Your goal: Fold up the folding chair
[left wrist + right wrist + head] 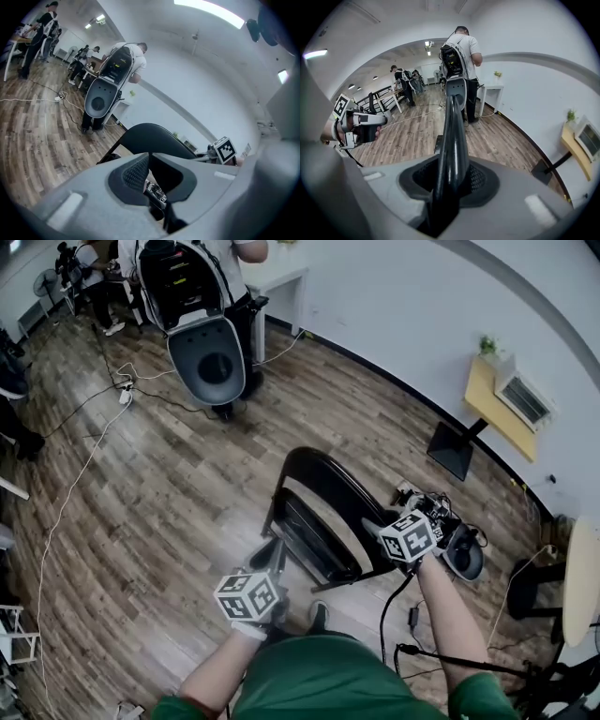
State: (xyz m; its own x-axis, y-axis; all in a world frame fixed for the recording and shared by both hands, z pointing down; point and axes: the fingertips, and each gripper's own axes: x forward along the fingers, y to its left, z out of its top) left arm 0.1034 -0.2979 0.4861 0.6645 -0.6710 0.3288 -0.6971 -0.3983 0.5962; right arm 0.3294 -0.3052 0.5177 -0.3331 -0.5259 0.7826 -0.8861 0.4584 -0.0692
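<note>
The black folding chair (319, 512) stands on the wood floor just in front of me, its curved backrest (150, 138) upright. My right gripper (375, 529) is shut on the backrest's right edge. In the right gripper view that black edge (451, 154) runs straight up between the jaws. My left gripper (270, 563) is at the chair's near left side, by the seat. Its jaws are shut, with nothing seen between the pads (136, 173). The right gripper's marker cube (226, 150) shows past the backrest, and the left gripper (356, 124) appears at the left of the right gripper view.
A person carrying a large black-and-grey rig (202, 324) stands beyond the chair beside a white table (281, 282). White cables (94, 446) trail over the floor at left. A black stand base (455, 451), a yellow shelf (502, 404) and a dark device (464, 554) are at right.
</note>
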